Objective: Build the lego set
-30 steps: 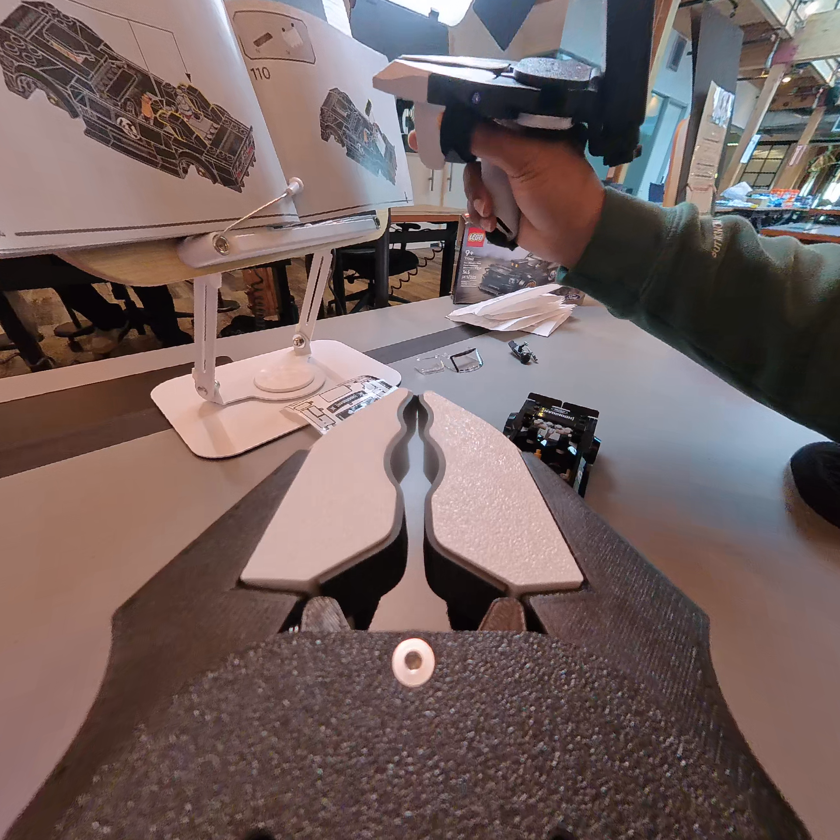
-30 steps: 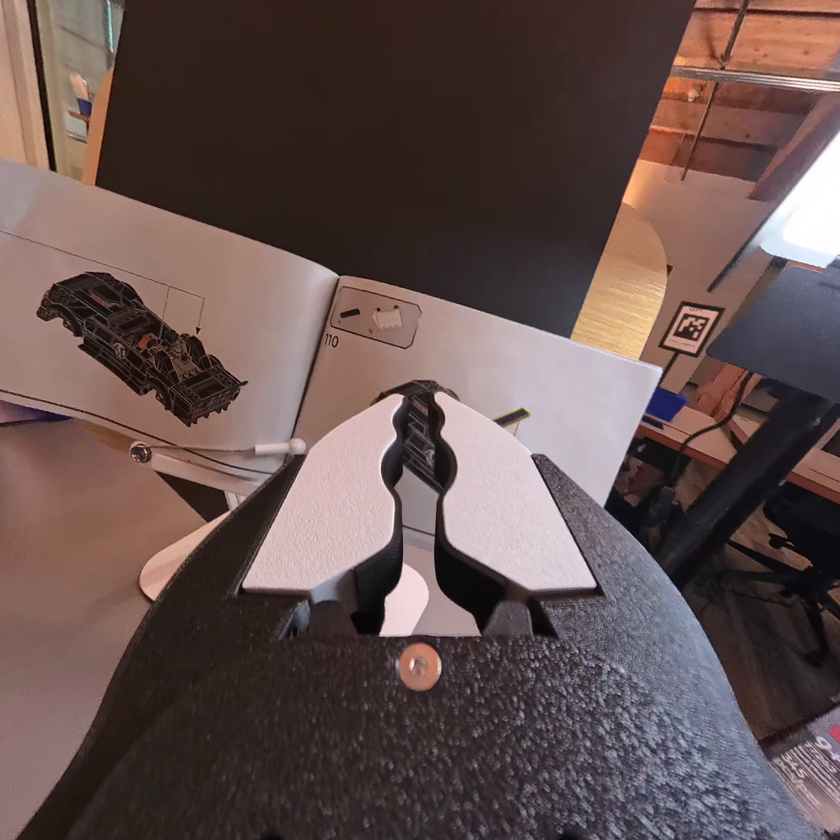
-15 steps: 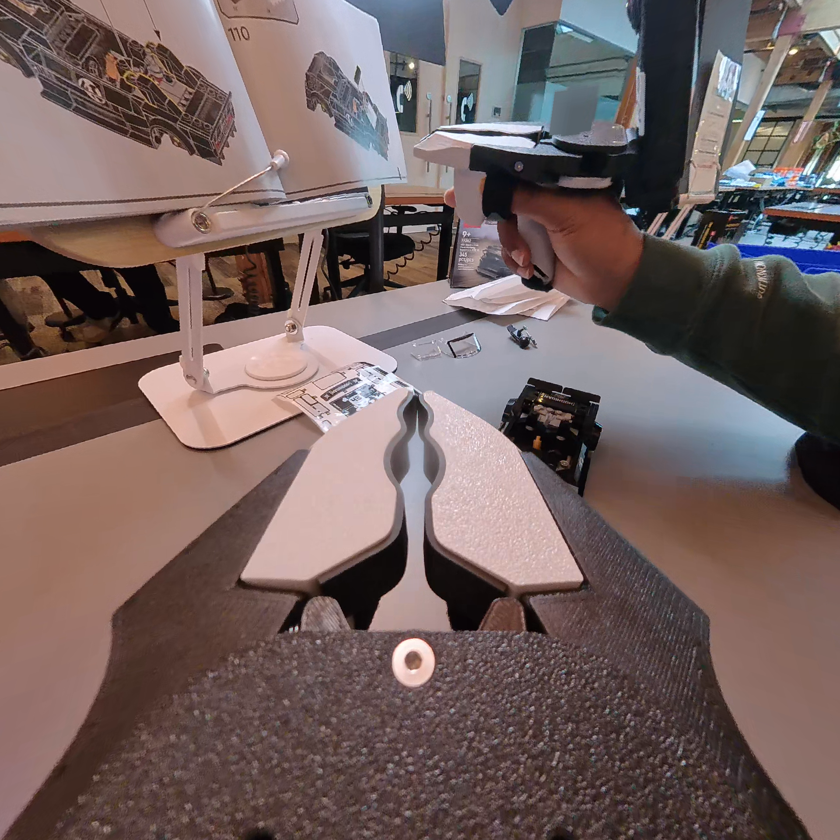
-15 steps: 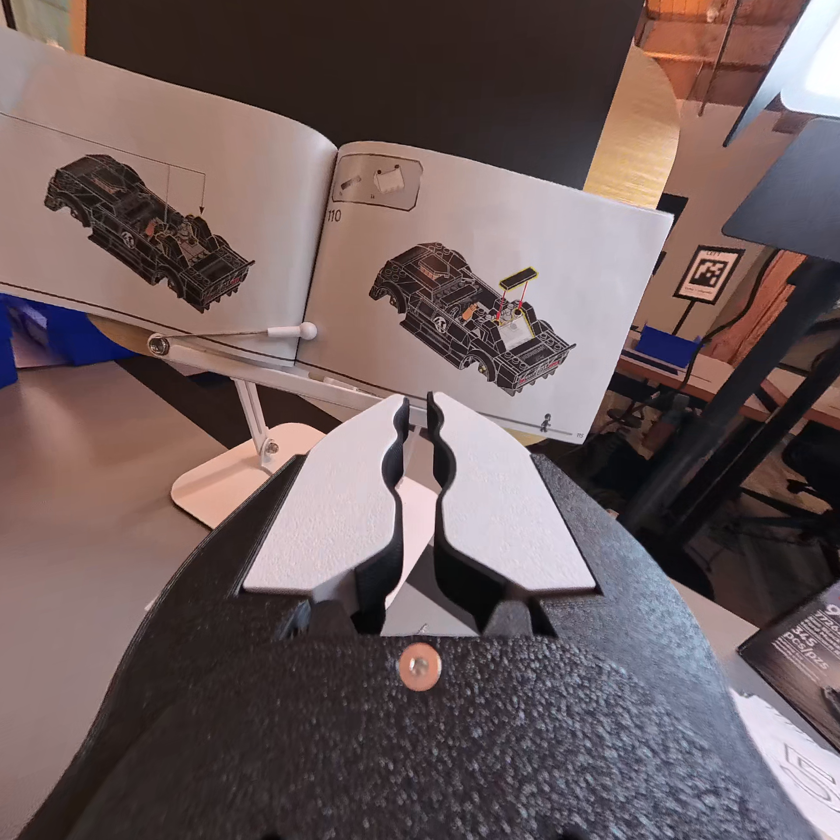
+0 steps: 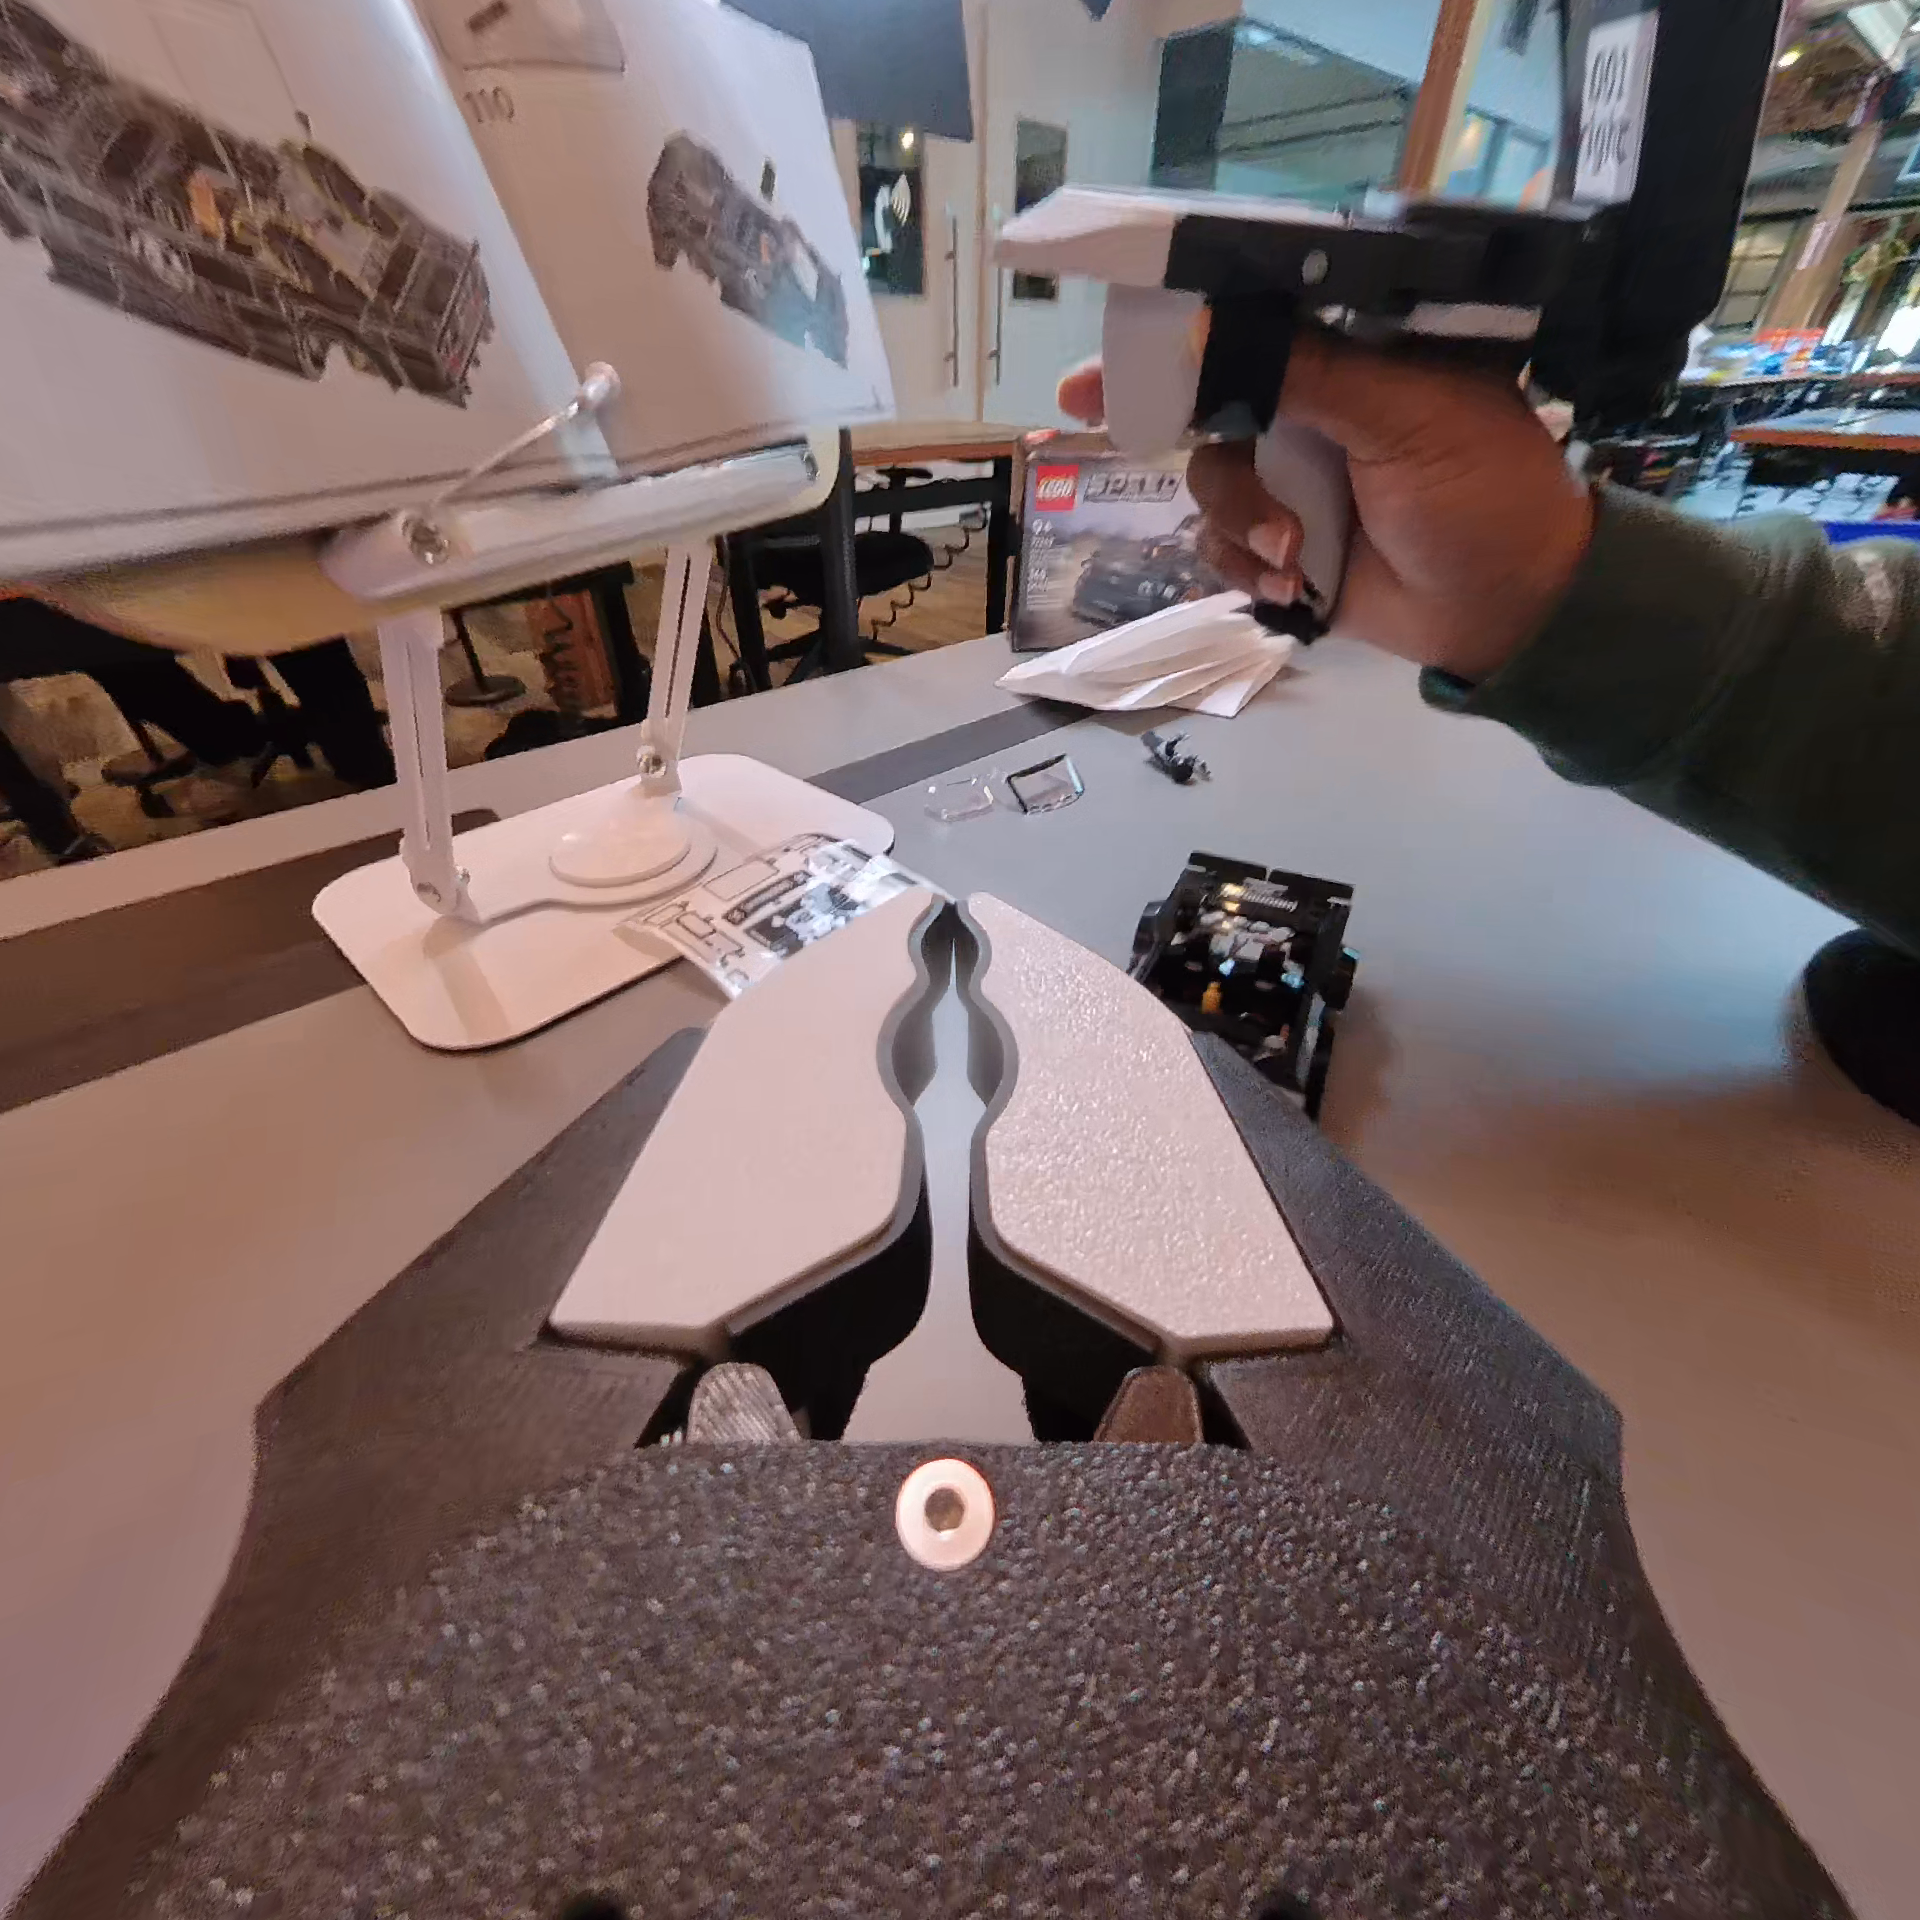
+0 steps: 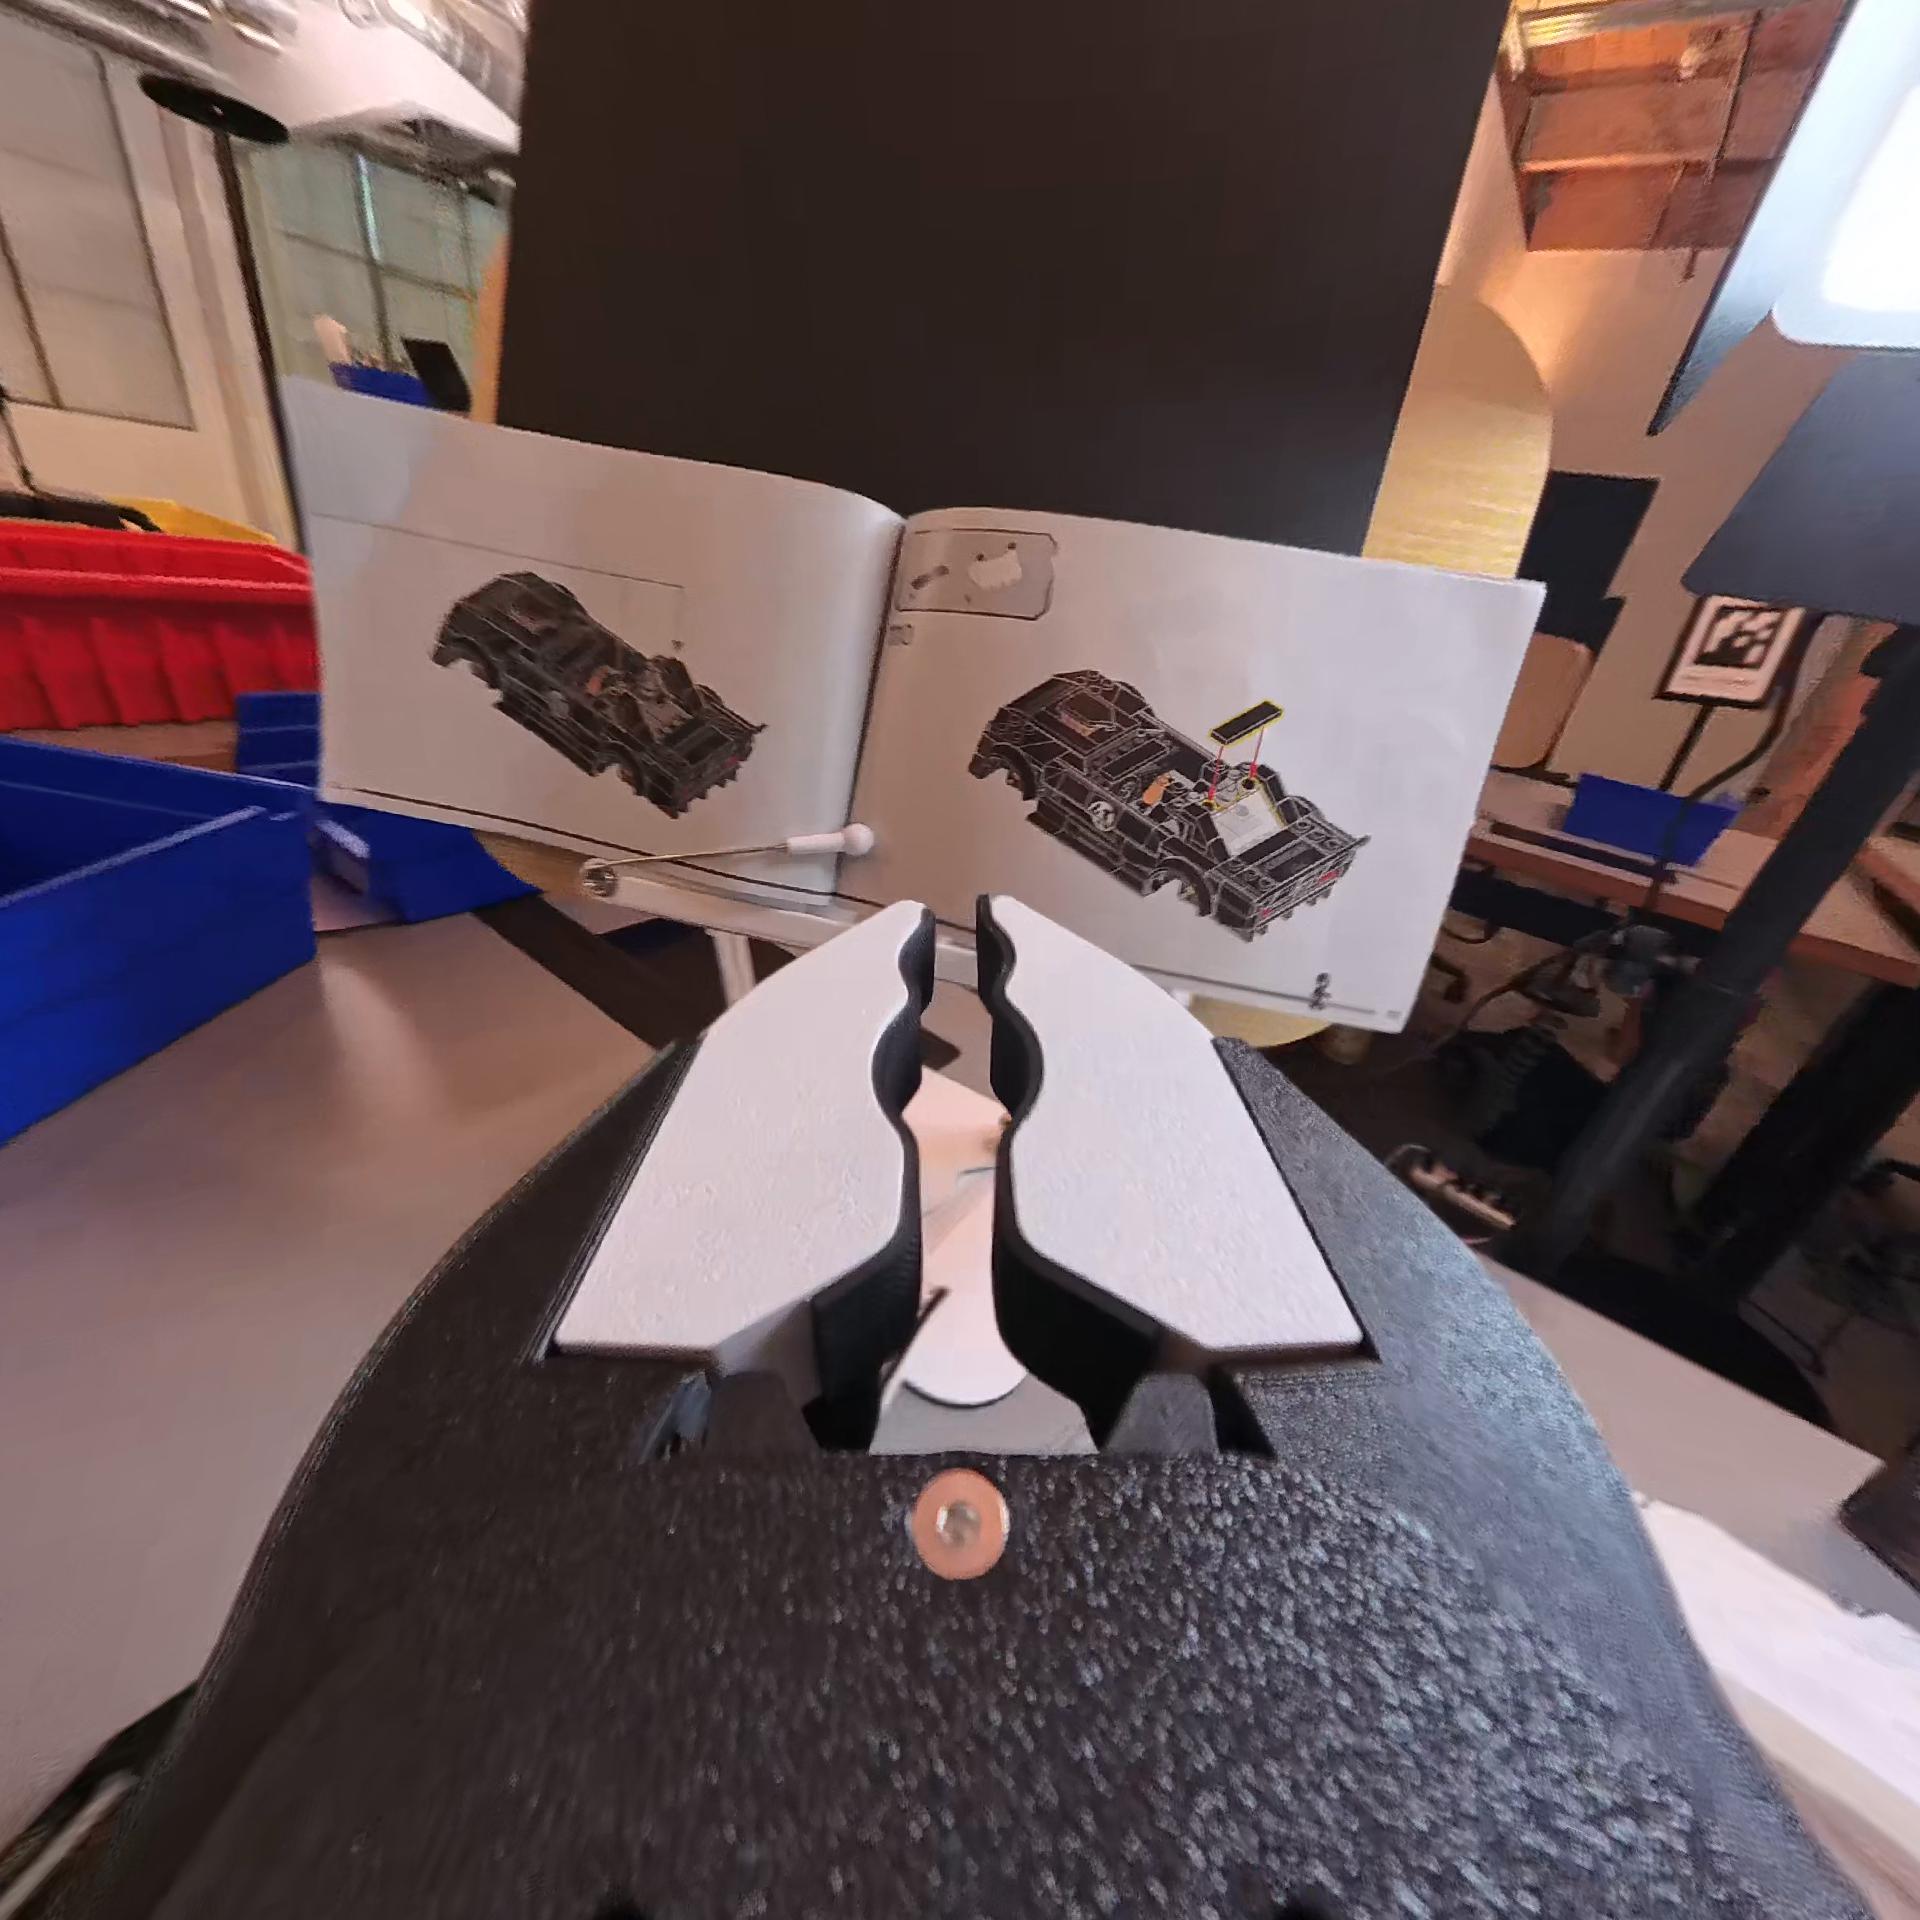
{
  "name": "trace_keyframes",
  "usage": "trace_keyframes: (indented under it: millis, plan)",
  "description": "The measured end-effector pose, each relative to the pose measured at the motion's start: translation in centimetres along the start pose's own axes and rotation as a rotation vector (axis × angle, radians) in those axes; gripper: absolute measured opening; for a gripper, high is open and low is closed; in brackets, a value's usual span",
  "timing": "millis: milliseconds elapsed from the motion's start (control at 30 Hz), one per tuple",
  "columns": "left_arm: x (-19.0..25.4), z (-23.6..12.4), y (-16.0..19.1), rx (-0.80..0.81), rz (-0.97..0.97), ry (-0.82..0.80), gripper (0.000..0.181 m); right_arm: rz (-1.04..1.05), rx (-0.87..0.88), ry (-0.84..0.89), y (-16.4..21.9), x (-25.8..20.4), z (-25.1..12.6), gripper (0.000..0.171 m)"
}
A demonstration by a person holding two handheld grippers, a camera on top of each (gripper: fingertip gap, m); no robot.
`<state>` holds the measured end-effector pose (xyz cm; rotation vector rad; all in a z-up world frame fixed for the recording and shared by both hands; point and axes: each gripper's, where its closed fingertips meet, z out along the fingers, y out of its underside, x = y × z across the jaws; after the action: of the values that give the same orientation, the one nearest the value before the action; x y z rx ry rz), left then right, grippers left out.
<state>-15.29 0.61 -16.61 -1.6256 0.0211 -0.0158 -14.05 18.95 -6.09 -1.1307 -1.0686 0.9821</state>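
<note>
The instruction booklet (image 5: 416,260) lies open on a stand (image 5: 582,894) at the counter's (image 5: 1455,1247) far left. A sticker sheet (image 5: 779,914) overlaps the stand's base on its right. Right of that sits the partly built car (image 5: 1247,956). Behind the car lie 2 clear pieces (image 5: 1003,795) and a small part (image 5: 1174,753); farther back, folded papers (image 5: 1153,665) rest before the set's box (image 5: 1101,551).

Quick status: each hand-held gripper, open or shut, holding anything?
Left hand-held gripper: shut, tips touching, empty.
Right hand-held gripper: slightly open, holding nothing.
</note>
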Motion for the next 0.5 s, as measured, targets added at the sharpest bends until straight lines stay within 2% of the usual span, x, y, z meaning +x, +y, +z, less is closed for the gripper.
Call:
trace_keyframes:
  millis: [100,167,233,300,367,500]
  plan:
    - [0.1,-1.5,-2.9,0.051,0.028,-0.023,0.0,0.015,-0.01,-0.047,0.1,-2.0,-2.2,0.01]
    - [-2.1,-4.0,-6.0,0.076,0.103,-0.149,0.0,-0.044,-0.033,-0.067,0.7,-2.9,-4.3,0.013]
    - [-5.8,-8.0,-8.5,0.068,0.145,-0.291,0.0,-0.121,-0.069,-0.07,1.8,-3.1,-6.9,0.015]
    - [-10.2,-12.1,-8.3,-0.082,0.147,-0.368,0.002,-0.168,-0.114,-0.061,3.1,-2.7,-9.6,0.015]
    - [-14.4,-16.0,-6.3,-0.326,0.163,-0.384,0.008,-0.174,-0.164,-0.033,4.7,-1.7,-12.2,0.015]
    - [-19.3,-21.3,1.6,-0.91,0.119,-0.164,0.014,-0.047,-0.207,0.032,6.7,-0.1,-15.6,0.015]
